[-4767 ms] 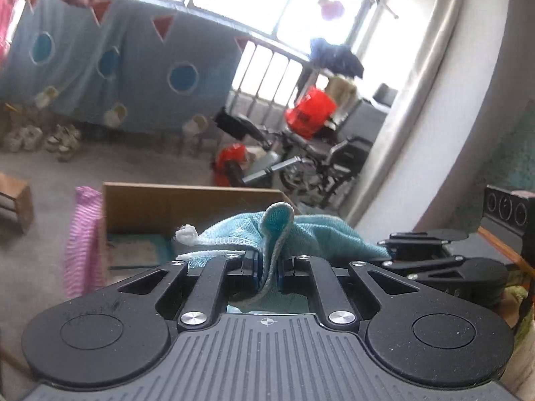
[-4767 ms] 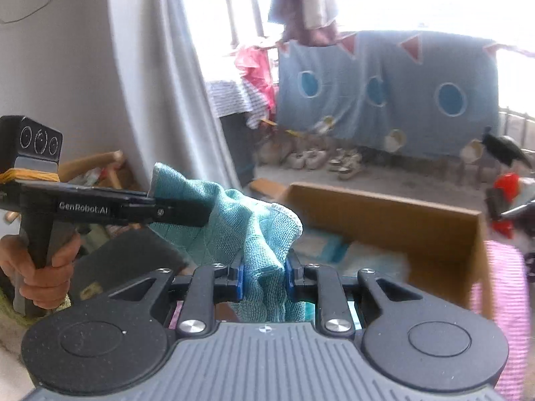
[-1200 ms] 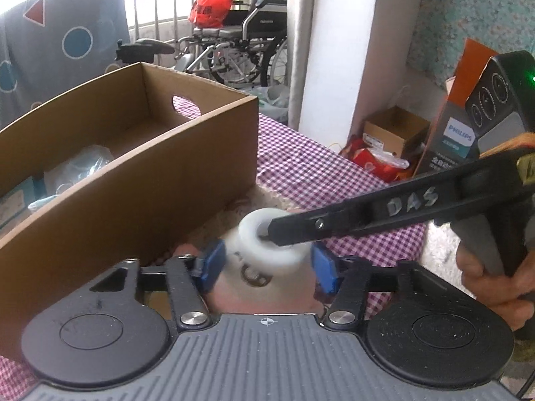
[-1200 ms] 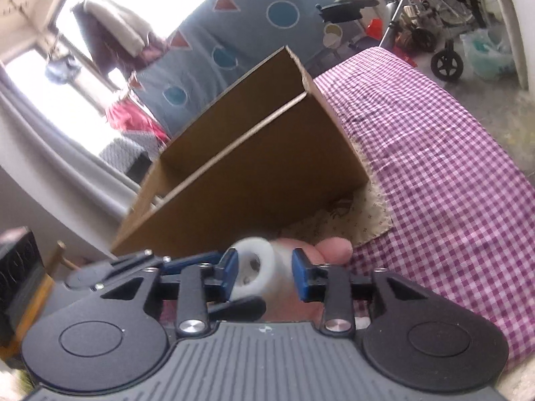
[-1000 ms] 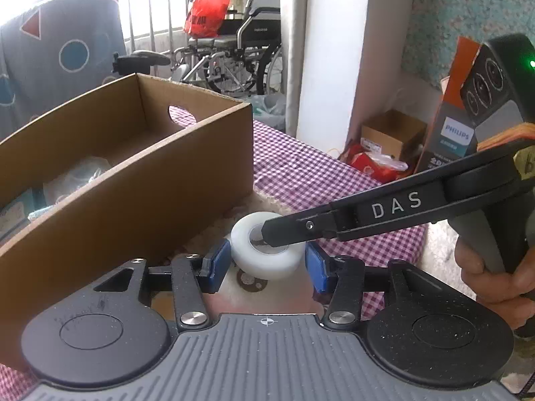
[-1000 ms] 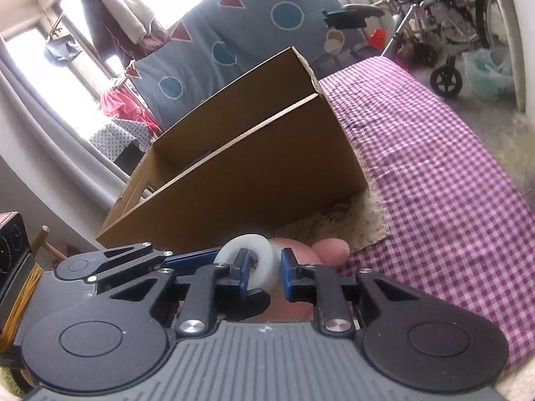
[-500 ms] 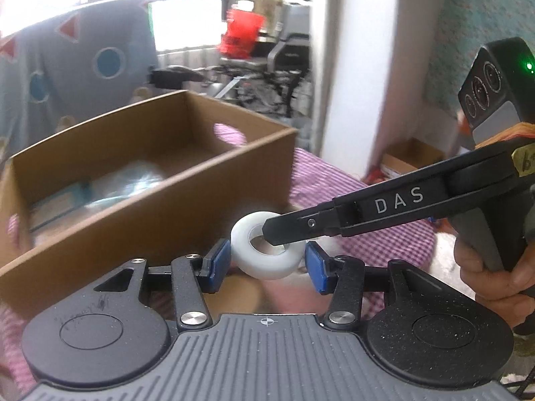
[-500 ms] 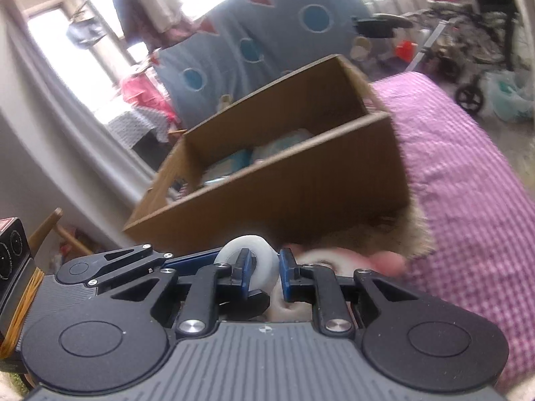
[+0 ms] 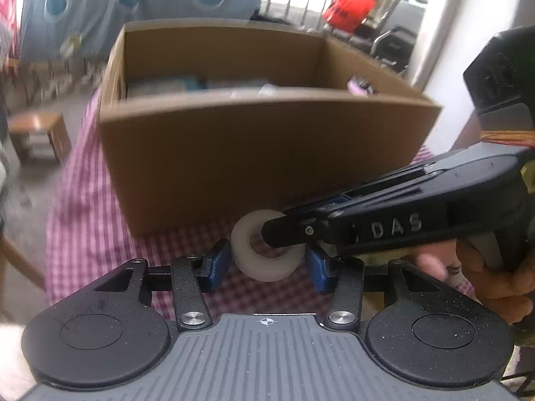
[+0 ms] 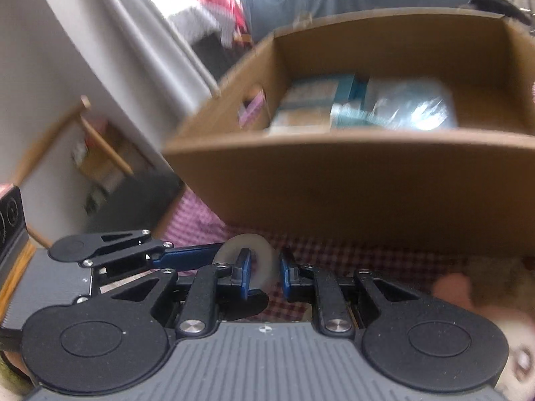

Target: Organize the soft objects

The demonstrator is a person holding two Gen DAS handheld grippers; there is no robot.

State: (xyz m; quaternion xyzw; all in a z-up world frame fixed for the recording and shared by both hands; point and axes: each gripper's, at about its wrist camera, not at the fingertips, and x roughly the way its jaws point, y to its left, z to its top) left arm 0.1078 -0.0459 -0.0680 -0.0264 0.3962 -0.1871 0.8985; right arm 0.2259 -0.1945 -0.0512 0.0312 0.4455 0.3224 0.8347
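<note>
Between the spread-apart fingers of the left gripper (image 9: 269, 265) hangs a white foam ring (image 9: 264, 254), and it's the right gripper (image 10: 264, 279) that has it, blue fingers (image 10: 242, 275) pinched through its wall. Just beyond, on the purple-checked bench (image 9: 83, 200), stands the cardboard box (image 9: 267, 153) with blurred blue packets (image 10: 364, 107) inside.

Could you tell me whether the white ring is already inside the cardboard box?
Out: the white ring, pinched by the right gripper, hangs before the brown cardboard box.
</note>
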